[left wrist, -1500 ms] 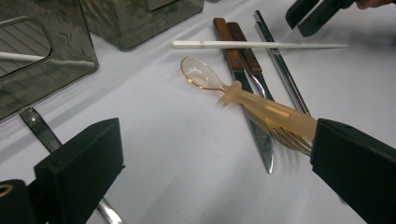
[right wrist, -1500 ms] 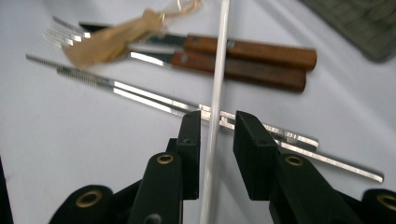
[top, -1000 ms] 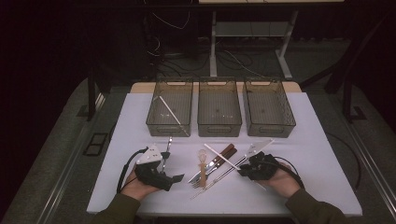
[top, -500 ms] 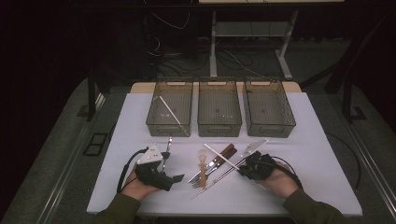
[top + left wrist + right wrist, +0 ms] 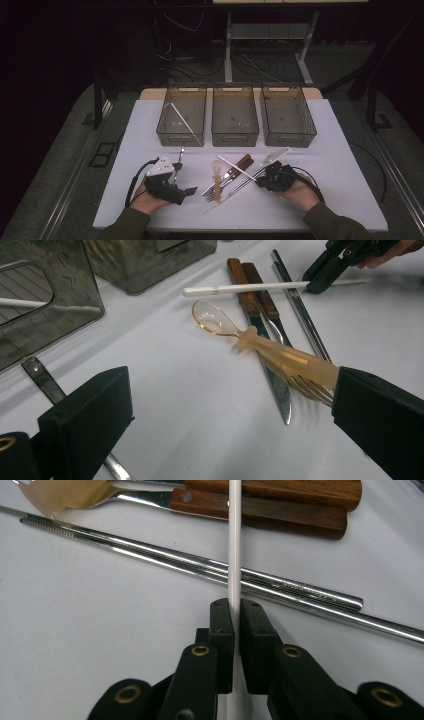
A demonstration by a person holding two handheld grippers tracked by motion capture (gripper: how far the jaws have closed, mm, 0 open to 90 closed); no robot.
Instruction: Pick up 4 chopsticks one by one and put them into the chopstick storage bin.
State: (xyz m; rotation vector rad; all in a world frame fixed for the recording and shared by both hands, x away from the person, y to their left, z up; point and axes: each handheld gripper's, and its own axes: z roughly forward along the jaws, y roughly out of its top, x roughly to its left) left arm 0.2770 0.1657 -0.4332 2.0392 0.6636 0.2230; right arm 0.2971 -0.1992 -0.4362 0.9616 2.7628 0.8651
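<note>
Right hand-held gripper (image 5: 231,630) jaws just closed, pinching thin white plastic chopstick (image 5: 233,540). Chopstick's long axis runs straight ahead from jaws, crossing two steel chopsticks (image 5: 200,570) on white desk (image 5: 75,630) (far end up-left in high view). Left hand-held gripper (image 5: 225,420) open, empty, farther away.

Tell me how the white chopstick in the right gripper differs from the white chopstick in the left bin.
The white chopstick in the right gripper is pinched by that gripper's fingers, lying across the steel chopsticks and wooden-handled cutlery. The white chopstick in the left bin lies loose and diagonal inside the left bin, touched by no gripper. Both are plain, white, slim sticks.
</note>
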